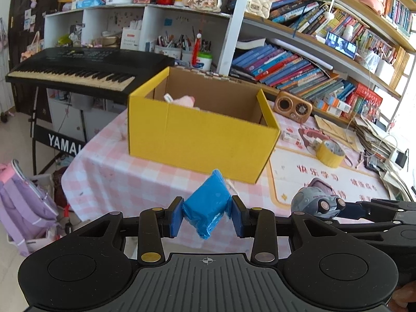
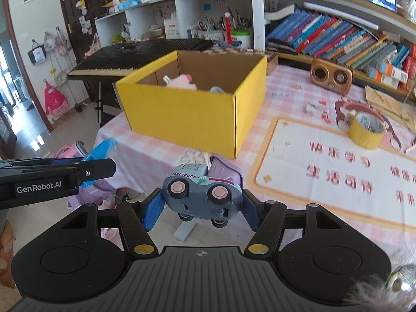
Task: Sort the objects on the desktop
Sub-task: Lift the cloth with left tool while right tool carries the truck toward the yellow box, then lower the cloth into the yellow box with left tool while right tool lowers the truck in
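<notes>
Nearest, left tongs (image 1: pixel 206 215) clamped on a blue wrapped packet (image 1: pixel 208 205), held off the worktop (image 1: pixel 117 182) short of the yellow box (image 1: pixel 200 135). Right tongs (image 2: pixel 201 208) gripping a toy truck (image 2: pixel 201 195), wheels toward the lens, likewise in the air before the box's near corner. Inside the box, a pink soft toy (image 2: pixel 180 82). Probably mid-carry, both loads bound for the box. Next: forward and over the near wall, then release above the opening, clear of the rim. Roll of yellow tape (image 2: pixel 366 132) on the worktop, well off to the right.

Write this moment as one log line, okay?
left tongs: holding blue packet | right tongs: holding toy truck | yellow box: open, ahead
</notes>
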Demonstrator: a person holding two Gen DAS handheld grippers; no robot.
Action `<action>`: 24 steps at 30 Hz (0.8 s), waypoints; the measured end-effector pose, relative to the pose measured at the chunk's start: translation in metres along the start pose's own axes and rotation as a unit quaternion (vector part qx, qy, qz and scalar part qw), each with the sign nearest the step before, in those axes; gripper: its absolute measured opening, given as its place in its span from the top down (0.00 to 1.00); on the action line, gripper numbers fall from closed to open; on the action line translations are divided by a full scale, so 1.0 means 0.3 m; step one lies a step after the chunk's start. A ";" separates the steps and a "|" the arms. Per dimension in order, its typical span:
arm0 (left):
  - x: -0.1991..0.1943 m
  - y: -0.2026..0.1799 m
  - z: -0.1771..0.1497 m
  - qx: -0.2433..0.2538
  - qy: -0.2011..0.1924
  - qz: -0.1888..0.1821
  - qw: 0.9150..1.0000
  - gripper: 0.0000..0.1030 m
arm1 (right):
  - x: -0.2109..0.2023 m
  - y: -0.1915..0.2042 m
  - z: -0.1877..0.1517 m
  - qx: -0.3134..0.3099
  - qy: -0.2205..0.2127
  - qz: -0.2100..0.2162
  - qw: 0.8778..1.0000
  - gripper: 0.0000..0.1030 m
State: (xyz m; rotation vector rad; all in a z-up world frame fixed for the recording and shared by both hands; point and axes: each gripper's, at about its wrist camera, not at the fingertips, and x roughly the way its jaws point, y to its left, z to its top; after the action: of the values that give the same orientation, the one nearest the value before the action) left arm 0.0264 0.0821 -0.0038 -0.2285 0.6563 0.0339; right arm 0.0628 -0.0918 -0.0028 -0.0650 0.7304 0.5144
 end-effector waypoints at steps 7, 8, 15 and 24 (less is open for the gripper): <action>0.041 -0.008 0.121 0.002 -0.034 0.010 0.999 0.64 | 0.029 -0.055 0.163 0.002 -0.045 0.015 0.999 0.41; 0.051 -0.009 0.143 0.001 -0.041 0.011 0.999 0.64 | 0.037 -0.065 0.193 0.000 -0.051 0.017 0.999 0.41; 0.143 -0.038 0.278 0.008 -0.073 0.017 0.997 0.64 | 0.113 -0.143 0.391 -0.024 -0.081 0.021 0.996 0.41; 0.327 -0.093 0.374 0.030 -0.055 0.026 0.998 0.64 | 0.262 -0.214 0.590 -0.045 -0.090 0.039 0.994 0.41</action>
State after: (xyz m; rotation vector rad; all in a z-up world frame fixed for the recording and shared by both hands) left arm 0.1745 0.0758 0.0283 -0.1505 0.5528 0.0766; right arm 0.2521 -0.0732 0.0707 -0.0730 0.5357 0.6186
